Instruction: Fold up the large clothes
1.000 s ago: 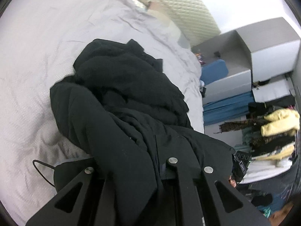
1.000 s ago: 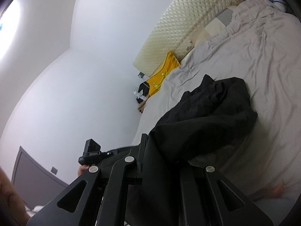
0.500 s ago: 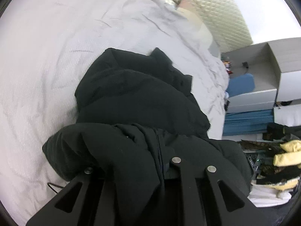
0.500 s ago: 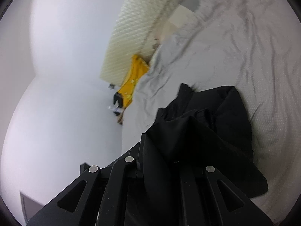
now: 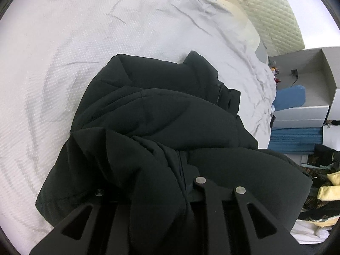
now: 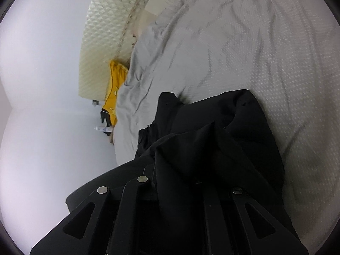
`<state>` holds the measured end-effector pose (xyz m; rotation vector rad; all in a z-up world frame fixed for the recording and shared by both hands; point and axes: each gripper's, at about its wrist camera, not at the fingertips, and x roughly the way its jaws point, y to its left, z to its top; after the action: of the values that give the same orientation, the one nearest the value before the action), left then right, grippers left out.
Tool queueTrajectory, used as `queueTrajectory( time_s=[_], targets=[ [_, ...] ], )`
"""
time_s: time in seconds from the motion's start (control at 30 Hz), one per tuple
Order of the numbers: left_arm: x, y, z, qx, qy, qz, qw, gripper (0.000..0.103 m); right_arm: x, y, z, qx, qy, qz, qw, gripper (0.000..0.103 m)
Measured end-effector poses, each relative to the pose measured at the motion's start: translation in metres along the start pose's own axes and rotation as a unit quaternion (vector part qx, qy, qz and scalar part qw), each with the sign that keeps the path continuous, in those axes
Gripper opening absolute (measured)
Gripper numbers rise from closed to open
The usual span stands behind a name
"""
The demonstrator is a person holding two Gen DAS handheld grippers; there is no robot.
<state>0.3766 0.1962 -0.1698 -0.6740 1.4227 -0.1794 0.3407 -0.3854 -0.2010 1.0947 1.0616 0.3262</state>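
Observation:
A large black jacket lies bunched on the pale grey bed sheet. My left gripper is shut on a fold of the jacket, and cloth drapes over its fingers and hides the tips. In the right wrist view the same jacket rises from the bed sheet into my right gripper, which is shut on another part of it. Its fingertips are buried in the cloth.
A quilted cream headboard stands at the bed's head, with a pillow before it. White shelves with blue items and piled clothes sit beside the bed. A yellow garment hangs by the bed's far edge.
Both grippers moved forward over the bed with the jacket, bringing the held part over the rest. The jacket now lies more bunched and fills more of both views.

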Motion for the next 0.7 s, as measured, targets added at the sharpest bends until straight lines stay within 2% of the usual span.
queueTrajectory(
  time_s=[0.13, 0.37, 0.47, 0.53, 0.6, 0.7],
  targets=[
    [-0.011, 0.005, -0.005, 0.002, 0.004, -0.022, 0.9997, 0.02, 0.007, 0.0, 0.003, 0.004, 0.0, -0.01, 1.0, 0.007],
    [-0.074, 0.012, -0.047, 0.046, -0.023, -0.07, 0.9962, 0.026, 0.017, 0.002, 0.0, 0.011, -0.008, -0.028, 1.0, 0.007],
    [-0.117, 0.017, -0.075, 0.08, -0.068, -0.064, 0.9924, 0.034, 0.016, 0.001, -0.002, 0.016, -0.013, -0.034, 0.999, 0.007],
    [-0.145, 0.021, -0.102, 0.107, -0.118, -0.053, 0.9859, 0.052, 0.017, 0.001, -0.003, 0.018, -0.017, -0.038, 0.999, 0.007],
    [-0.161, 0.022, -0.13, 0.132, -0.157, -0.052, 0.9774, 0.057, 0.016, 0.002, -0.003, 0.019, -0.02, -0.042, 0.999, 0.007],
    [-0.156, 0.023, -0.169, 0.161, -0.173, -0.059, 0.9698, 0.057, 0.016, 0.003, -0.003, 0.019, -0.021, -0.047, 0.999, 0.008]
  ],
)
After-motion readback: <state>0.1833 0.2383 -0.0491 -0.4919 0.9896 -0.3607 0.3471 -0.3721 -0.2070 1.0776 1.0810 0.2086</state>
